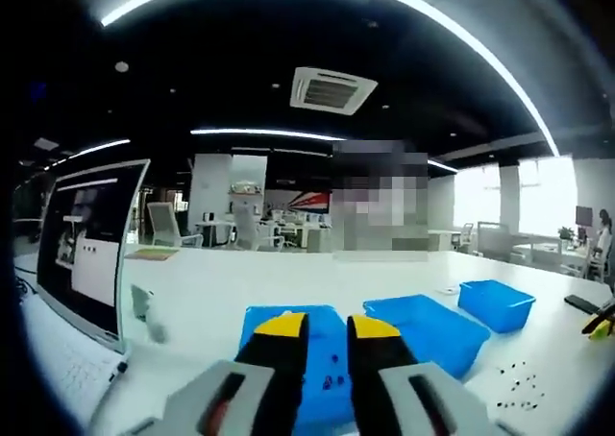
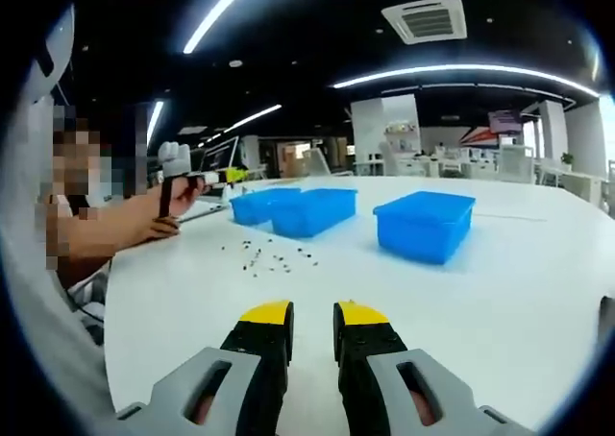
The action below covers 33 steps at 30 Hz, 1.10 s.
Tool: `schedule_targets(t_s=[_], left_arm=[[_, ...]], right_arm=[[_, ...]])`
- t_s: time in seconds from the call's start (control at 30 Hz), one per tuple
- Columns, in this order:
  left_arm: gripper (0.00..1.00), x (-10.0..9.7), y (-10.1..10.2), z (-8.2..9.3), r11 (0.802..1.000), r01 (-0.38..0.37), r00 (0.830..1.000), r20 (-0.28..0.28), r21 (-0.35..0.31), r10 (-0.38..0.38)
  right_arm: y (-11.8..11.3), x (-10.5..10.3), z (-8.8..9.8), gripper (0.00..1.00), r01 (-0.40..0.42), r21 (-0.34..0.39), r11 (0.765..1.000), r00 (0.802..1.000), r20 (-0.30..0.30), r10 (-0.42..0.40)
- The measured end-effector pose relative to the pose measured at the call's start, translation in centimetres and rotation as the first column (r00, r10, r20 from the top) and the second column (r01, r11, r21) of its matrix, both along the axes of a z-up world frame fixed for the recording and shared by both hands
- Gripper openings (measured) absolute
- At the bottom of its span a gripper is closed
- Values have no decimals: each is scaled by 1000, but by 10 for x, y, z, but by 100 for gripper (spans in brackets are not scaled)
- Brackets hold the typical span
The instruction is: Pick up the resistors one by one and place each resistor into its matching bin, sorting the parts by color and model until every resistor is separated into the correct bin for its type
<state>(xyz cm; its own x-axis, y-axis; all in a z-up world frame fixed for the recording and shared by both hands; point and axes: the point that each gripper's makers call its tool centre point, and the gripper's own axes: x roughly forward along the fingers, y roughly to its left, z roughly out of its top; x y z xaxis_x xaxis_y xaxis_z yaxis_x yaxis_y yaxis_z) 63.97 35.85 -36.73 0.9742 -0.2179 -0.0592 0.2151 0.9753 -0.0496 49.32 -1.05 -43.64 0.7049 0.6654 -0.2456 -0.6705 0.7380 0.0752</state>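
Right tongs (image 2: 312, 323): jaws slightly apart, empty, over bare desk (image 2: 500, 292). Left tongs (image 1: 327, 332): likewise, above a blue bin (image 1: 288, 359). Resistors (image 2: 264, 255): lay scattered beside the bins; judged tiny, light, bendable leads; best gripped across the body.

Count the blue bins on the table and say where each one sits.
3. In the right gripper view, the nearest bin stands apart at right; the middle bin and the far bin sit side by side beyond the loose resistors.

Both the left gripper (image 1: 327, 328) and the right gripper (image 2: 313, 317) have grey bodies, black jaws and yellow tips.
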Motion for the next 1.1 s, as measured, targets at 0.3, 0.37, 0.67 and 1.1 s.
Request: schedule_targets(t_s=[0.3,0.37,0.67,1.1], left_arm=[[14,-42,-32,18,996,91,994,56,-9,-90],[14,-58,-45,18,993,118,991,64,-12,-117],[17,-128,-103,-7,970,241,970,32,21,-242],[20,-169,-149,-45,930,366,930,-62,35,-363]], right_arm=[[8,2,13,19,-19,21,1000,999,44,18],[10,4,17,19,-25,26,999,998,59,24],[18,14,33,19,-62,-9,998,992,111,62],[38,18,32,18,-228,-232,946,965,79,252]])
